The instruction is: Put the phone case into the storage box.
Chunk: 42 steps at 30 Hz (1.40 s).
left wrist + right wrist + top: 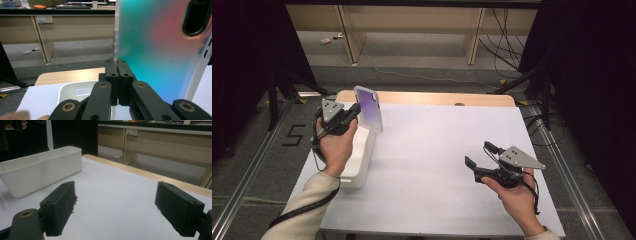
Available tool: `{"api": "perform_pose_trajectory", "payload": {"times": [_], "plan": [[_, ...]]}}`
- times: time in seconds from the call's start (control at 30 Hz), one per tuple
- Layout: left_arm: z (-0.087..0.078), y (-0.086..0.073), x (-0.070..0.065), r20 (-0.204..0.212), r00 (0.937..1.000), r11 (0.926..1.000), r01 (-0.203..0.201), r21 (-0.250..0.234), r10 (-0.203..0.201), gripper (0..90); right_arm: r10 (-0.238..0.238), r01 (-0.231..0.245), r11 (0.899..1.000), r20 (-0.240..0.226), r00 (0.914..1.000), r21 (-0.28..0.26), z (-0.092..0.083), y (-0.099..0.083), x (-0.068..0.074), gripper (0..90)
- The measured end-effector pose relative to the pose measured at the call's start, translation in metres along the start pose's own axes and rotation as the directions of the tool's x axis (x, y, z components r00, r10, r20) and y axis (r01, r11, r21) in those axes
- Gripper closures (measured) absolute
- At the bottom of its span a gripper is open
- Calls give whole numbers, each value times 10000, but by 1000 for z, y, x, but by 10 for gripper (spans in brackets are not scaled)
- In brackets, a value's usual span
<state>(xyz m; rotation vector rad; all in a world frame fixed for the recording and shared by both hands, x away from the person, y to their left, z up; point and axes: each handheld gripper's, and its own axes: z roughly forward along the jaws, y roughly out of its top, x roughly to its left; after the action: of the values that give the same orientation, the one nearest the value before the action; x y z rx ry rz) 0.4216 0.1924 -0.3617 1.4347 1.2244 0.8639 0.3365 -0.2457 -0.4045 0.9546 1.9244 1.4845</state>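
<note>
Left gripper [356, 111] jaws clamped on phone case [368, 108] edge above white bin [360, 160]; right gripper [477, 161] jaws wide apart, empty

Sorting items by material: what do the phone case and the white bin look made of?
Phone case, pinched at its edge by the left gripper: probably frosted translucent plastic; teal and pink colours glow through its matte back. White bin: likely moulded plastic, with smooth matte walls and rounded corners.

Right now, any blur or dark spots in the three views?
High view: sharp, dark at both sides. Left gripper view: phone case soft, its colours smeared; a blurred fingertip in the bottom-left corner. Right gripper view: jaws soft, bin clearer, top-left dark.
</note>
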Motion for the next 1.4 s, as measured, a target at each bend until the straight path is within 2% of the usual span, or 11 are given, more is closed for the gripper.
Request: {"api": "perform_pose_trajectory", "payload": {"times": [0.27, 0.7, 0.83, 1.1, 1.33, 1.4], "plan": [[0, 1, 5, -125, 9999, 10000, 61, -71, -61, 886, 74, -74, 10000, -90, 9999, -12, 1, -1, -1, 179], [2, 2, 14, -322, 9993, 9999, 162, -36, -163, 886, -50, 50, 10000, 55, 10000, 4, 0, -2, -2, 181], [2, 3, 17, -400, 9989, 9997, 251, -37, -252, 886, 112, -112, 9999, 30, 9999, 14, 0, -3, -1, 181], [3, 3, 22, -544, 9980, 9995, 320, -42, -321, 886, 75, -75, 10000, 149, 9999, 20, -1, -4, -2, 182], [3, 5, 27, -709, 9968, 9993, 369, -73, -373, 886, 78, -78, 10000, 34, 10000, -7, -1, -5, -3, 183], [2, 5, 29, -746, 9964, 9992, 394, -62, -398, 886, 43, -47, 9994, 111, 9999, 357, -4, -5, -3, 184]]}}
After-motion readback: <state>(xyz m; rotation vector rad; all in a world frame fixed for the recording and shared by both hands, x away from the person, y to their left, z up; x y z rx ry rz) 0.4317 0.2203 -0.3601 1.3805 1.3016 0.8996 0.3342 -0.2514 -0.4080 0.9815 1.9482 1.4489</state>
